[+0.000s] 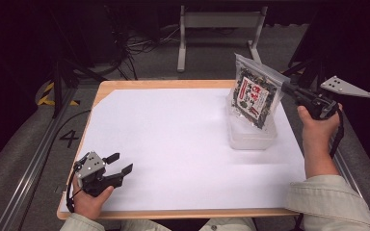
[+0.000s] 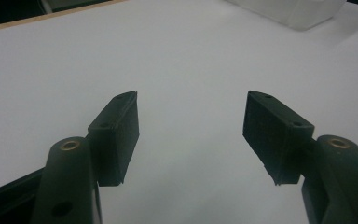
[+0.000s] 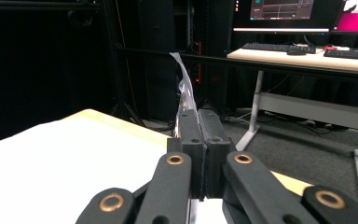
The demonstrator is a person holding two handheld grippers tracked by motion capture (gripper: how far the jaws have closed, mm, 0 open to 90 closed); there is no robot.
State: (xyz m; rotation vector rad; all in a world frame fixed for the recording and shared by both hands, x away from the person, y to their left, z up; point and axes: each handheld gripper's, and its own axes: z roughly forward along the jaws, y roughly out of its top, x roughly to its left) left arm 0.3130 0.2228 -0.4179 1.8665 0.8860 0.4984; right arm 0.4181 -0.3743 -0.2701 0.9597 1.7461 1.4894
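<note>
At about two o'clock on the table [image 1: 173, 144], the right tongs [image 1: 285, 88] are clamped on the upper edge of a clear snack bag [image 1: 254, 96], which hangs partly inside a translucent container [image 1: 250, 137]. The bag looks light, thin and crinkly, its film probably slippery, so a pinch on the flat sealed rim seems the soundest hold; squeezing the body could crush what is inside. At seven o'clock, the left tongs [image 1: 118, 163] rest spread apart and empty over the white surface.
</note>
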